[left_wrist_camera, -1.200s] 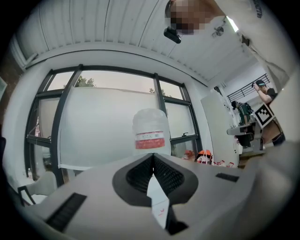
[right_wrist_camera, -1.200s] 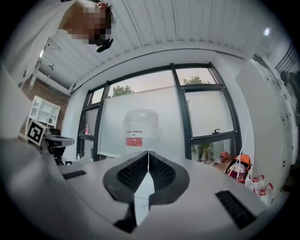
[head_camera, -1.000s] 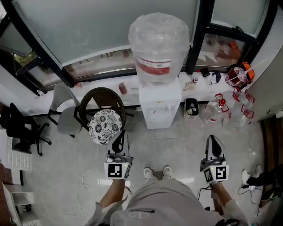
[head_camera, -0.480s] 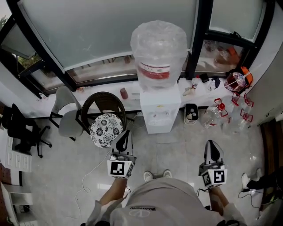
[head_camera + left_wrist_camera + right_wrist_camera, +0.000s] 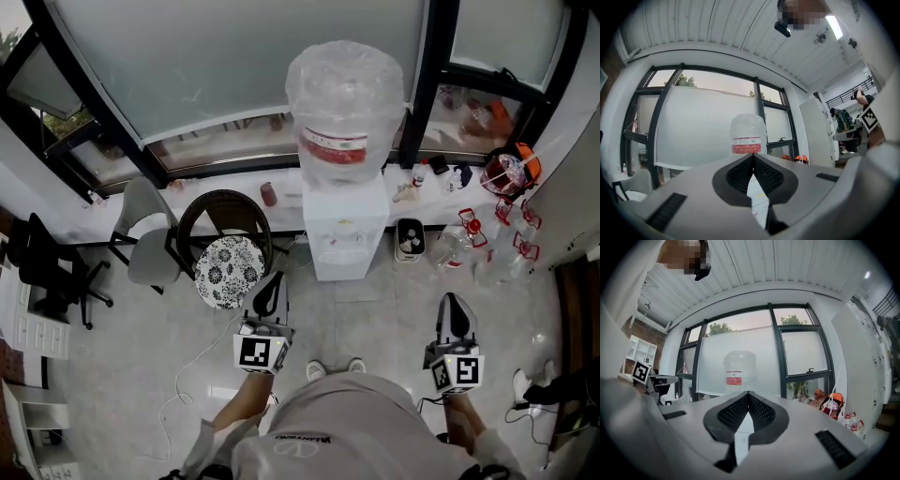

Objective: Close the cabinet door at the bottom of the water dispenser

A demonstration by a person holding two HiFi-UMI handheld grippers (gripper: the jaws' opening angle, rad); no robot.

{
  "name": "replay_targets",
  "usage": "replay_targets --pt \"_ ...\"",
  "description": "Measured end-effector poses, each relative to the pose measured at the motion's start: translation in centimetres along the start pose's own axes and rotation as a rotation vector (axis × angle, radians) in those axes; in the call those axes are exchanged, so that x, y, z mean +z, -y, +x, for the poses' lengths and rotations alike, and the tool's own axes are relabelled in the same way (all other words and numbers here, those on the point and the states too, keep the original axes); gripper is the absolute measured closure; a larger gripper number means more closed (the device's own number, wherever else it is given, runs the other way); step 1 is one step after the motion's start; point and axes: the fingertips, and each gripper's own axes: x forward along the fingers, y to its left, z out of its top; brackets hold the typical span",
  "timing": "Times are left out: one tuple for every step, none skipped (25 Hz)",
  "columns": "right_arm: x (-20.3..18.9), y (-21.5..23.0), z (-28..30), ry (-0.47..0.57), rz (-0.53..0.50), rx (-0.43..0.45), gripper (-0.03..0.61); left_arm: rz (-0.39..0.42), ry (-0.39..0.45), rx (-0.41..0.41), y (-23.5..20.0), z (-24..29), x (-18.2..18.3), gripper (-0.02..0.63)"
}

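Note:
The white water dispenser [image 5: 345, 230] stands against the window ledge with a large clear bottle [image 5: 347, 103] on top. From above, its bottom cabinet door cannot be made out. My left gripper [image 5: 272, 291] hangs over the floor, short of the dispenser and to its left, shut with nothing in it. My right gripper [image 5: 457, 314] is to the dispenser's right, also shut and empty. In the left gripper view the bottle [image 5: 748, 136] rises just behind the closed jaws of the left gripper [image 5: 753, 156]. In the right gripper view the bottle [image 5: 739, 369] stands beyond the right gripper [image 5: 748, 393].
A wicker chair with a floral cushion [image 5: 228, 272] stands just left of the dispenser, with a grey chair [image 5: 150, 244] beyond it. A small bin [image 5: 407, 234] and several empty bottles [image 5: 469, 234] are to the right. A white cable [image 5: 187, 375] trails on the floor.
The head view has shifted slightly. The left gripper's tip has edged a little toward the dispenser; the right gripper stays where it was. Both stay shut.

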Motion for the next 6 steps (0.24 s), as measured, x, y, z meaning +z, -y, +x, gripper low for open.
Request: replay_targets --pt "0.17 -0.14 0.03 -0.002 0.002 0.002 0.563 -0.005 0.0 0.005 -0.17 -0.06 0.2 0.606" --pt "0.36 -0.27 0.0 -0.004 0.003 0.004 0.563 -0.01 -0.003 0.009 -0.24 -0.16 0.41 0.606" --pt "0.49 -0.32 -0.08 -0.004 0.004 0.006 0.563 -0.012 -0.007 0.013 -0.22 -0.29 0.58 0.606" --pt "0.56 -0.32 -0.2 -0.004 0.005 0.007 0.563 -0.013 -0.01 0.016 -0.15 -0.44 0.65 0.606" --pt "0.6 -0.3 -0.32 -0.004 0.006 0.009 0.563 -0.014 -0.012 0.019 -0.05 -0.61 0.65 0.606" --pt "0.63 -0.29 -0.44 -0.003 0.007 0.011 0.563 -0.014 -0.014 0.021 0.05 -0.79 0.61 0.606"
